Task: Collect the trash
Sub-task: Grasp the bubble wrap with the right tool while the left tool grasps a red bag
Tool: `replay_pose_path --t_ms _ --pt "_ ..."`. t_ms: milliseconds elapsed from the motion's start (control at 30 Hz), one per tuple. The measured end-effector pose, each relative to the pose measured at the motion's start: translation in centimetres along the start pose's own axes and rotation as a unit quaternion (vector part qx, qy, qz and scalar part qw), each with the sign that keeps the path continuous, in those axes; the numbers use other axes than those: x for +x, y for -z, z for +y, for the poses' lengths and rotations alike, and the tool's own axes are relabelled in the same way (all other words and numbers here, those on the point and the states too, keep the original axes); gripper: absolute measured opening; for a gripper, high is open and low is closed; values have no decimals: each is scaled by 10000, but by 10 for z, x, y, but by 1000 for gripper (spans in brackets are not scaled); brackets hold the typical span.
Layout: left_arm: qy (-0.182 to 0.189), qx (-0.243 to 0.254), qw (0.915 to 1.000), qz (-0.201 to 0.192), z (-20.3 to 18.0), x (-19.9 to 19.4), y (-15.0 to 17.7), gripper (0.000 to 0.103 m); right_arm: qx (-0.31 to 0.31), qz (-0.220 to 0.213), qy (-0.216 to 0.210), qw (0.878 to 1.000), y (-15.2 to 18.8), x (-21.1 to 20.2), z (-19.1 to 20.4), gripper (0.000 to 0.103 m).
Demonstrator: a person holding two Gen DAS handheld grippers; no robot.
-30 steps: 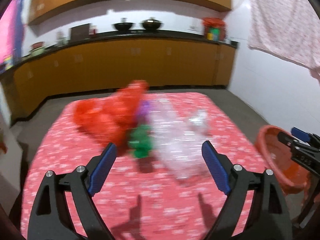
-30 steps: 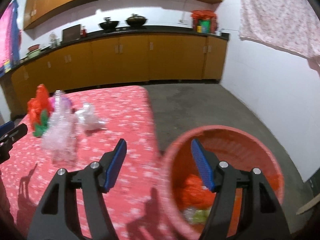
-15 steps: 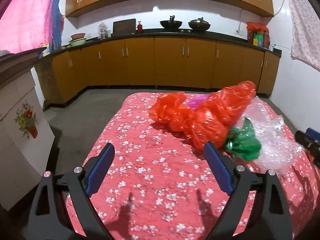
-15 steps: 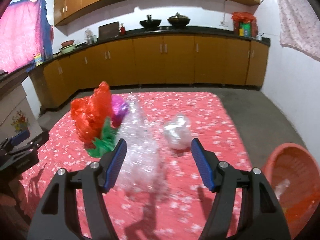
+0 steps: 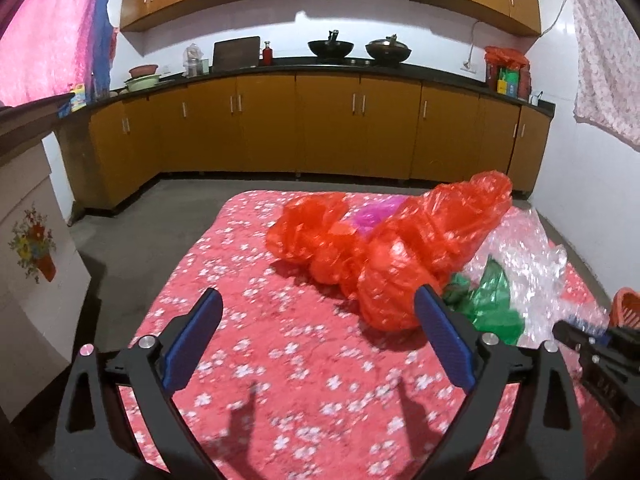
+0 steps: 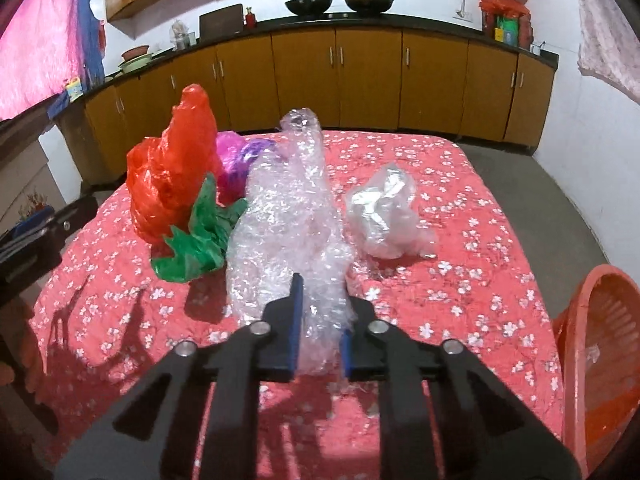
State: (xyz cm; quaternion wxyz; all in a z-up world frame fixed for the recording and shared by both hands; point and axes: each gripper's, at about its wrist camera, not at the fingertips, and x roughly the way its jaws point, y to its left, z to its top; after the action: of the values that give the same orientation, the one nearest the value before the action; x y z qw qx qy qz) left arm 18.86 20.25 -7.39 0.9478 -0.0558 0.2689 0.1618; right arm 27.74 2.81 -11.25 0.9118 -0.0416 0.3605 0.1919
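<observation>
My right gripper (image 6: 320, 320) is shut on the near end of a tall sheet of clear bubble wrap (image 6: 288, 216) standing on the red flowered tablecloth (image 6: 460, 264). Beside it lie a red plastic bag (image 6: 176, 176), a green bag (image 6: 200, 240), a pink-purple bag (image 6: 236, 160) and a crumpled clear bag (image 6: 384, 212). My left gripper (image 5: 316, 340) is open and empty above the cloth, with the red bag (image 5: 400, 248) just beyond its right finger. The green bag (image 5: 488, 304) and bubble wrap (image 5: 532, 264) lie to its right.
An orange basket (image 6: 600, 360) stands off the table's right edge; its rim shows in the left wrist view (image 5: 626, 306). Brown kitchen cabinets (image 5: 320, 128) line the far wall. A white box with a flower print (image 5: 32, 256) stands at the left.
My right gripper swung from the basket to the table and closed on the bubble wrap. My left gripper turned left and came closer to the red bag.
</observation>
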Motion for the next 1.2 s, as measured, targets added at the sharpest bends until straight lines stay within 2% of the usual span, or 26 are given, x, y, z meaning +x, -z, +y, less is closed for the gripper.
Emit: replay_pose_path --t_ms 233,433,600,700,800,867,967,1033,1200 --pt "178 -38 9997 166 -22 20 -13 97 58 24 -18 10000 5 -4 -5 14" --pt "191 237 9992 275 -44 35 -17 96 64 17 -25 10000 8 -9 -8 13" --pt "353 318 9979 439 -54 48 -15 94 123 26 -34 9999 11 -12 -16 13" --pt "448 421 9967 523 -60 55 -13 89 159 34 -39 9999 11 -13 -19 13" --pt "539 563 9951 612 -68 62 -12 77 192 47 -54 9998 11 -12 -22 13" --pt "589 626 9942 654 -71 64 -13 59 199 48 -53 9998 11 -12 -22 13" --pt "625 679 9940 595 -72 61 -14 47 182 41 -54 9998 12 -12 -22 13" --pt "662 725 9937 546 -72 56 -14 42 178 32 -51 9998 12 -13 -22 12" --pt "728 731 9938 418 -69 40 -13 38 185 20 -48 9998 14 -17 -23 11"
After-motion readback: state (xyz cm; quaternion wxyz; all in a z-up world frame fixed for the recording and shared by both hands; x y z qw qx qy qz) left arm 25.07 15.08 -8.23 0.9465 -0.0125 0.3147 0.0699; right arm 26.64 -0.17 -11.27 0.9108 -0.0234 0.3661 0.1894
